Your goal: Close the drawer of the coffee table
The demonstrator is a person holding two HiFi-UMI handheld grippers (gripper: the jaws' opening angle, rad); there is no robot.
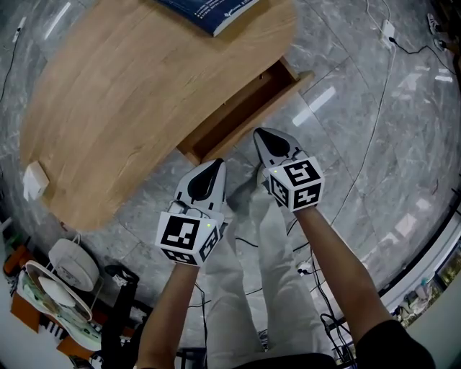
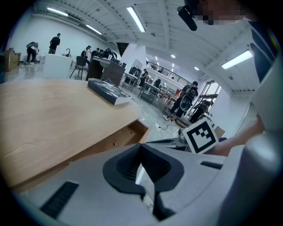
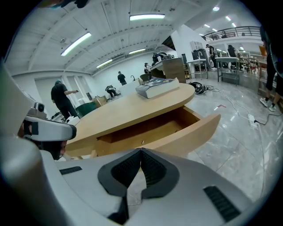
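Note:
The oval wooden coffee table [image 1: 137, 94] has its drawer [image 1: 245, 108] pulled out towards me; what shows of its inside is empty. My left gripper [image 1: 216, 165] hovers just in front of the drawer's near left corner, shut on nothing. My right gripper [image 1: 261, 134] is shut and empty too, its tips close to the drawer's curved front, apart from it. In the right gripper view the drawer front [image 3: 188, 131] lies just beyond my right gripper [image 3: 141, 151]. The left gripper view shows my left gripper [image 2: 140, 148] below the table edge [image 2: 53, 110], with the drawer [image 2: 132, 131] ahead.
A blue book [image 1: 209, 11] lies on the table's far side. A small white box [image 1: 34, 180] sits at the table's left end. White fan-like items [image 1: 72, 263] and cables [image 1: 374, 137] lie on the grey marble floor. Several people stand far off [image 3: 62, 99].

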